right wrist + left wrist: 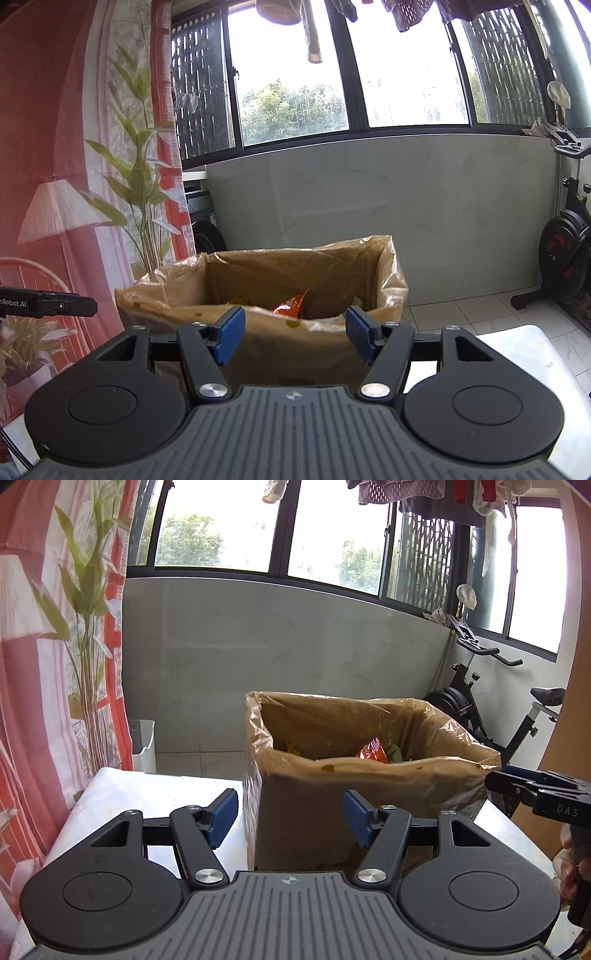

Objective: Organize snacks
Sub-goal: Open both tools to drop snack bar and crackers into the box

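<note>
A brown cardboard box (314,812) lined with a clear plastic bag stands on the white table (155,794). Inside it I see an orange snack packet (373,751) and other wrappers. The box (280,354) and the orange packet (291,304) also show in the right wrist view. My left gripper (290,818) is open and empty, just in front of the box's near wall. My right gripper (295,338) is open and empty, in front of the box from the other side; it shows at the right edge of the left wrist view (532,794).
A patterned red and white curtain (48,664) hangs on the left. An exercise bike (498,701) stands at the right by the window wall. A white bin (142,744) sits on the floor behind the table. The table edge (524,354) shows at right.
</note>
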{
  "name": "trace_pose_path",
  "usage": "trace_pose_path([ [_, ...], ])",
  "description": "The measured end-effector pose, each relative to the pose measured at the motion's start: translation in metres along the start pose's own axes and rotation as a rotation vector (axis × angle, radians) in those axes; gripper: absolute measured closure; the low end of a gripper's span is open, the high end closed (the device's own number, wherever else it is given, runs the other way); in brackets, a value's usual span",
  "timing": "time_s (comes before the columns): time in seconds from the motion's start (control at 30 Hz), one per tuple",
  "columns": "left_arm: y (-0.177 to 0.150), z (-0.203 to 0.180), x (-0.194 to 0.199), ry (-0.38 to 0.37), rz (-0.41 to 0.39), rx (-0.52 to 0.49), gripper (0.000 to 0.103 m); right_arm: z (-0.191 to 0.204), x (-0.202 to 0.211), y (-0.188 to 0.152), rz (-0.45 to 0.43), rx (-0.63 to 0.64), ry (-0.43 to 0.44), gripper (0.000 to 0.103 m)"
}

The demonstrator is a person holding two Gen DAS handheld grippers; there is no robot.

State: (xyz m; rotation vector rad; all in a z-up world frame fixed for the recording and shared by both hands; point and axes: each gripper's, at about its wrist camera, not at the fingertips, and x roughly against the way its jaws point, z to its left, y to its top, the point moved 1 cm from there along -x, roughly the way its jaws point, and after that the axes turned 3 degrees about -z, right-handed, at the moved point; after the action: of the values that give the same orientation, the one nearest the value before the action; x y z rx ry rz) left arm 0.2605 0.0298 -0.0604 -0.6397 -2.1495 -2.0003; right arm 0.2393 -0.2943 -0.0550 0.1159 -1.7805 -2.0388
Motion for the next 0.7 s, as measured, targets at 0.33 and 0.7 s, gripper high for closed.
trace_pose_path([
  [0.33, -0.054, 0.004, -0.006, 0.071, 0.128, 0.086, 0.038, 0.004, 0.005, -0.064, 0.193, 0.005, 0.024, 0.039],
  [0.7, -0.084, 0.004, -0.003, 0.126, 0.207, 0.116, 0.038, 0.006, 0.001, -0.143, 0.487, 0.083, 0.054, 0.039],
])
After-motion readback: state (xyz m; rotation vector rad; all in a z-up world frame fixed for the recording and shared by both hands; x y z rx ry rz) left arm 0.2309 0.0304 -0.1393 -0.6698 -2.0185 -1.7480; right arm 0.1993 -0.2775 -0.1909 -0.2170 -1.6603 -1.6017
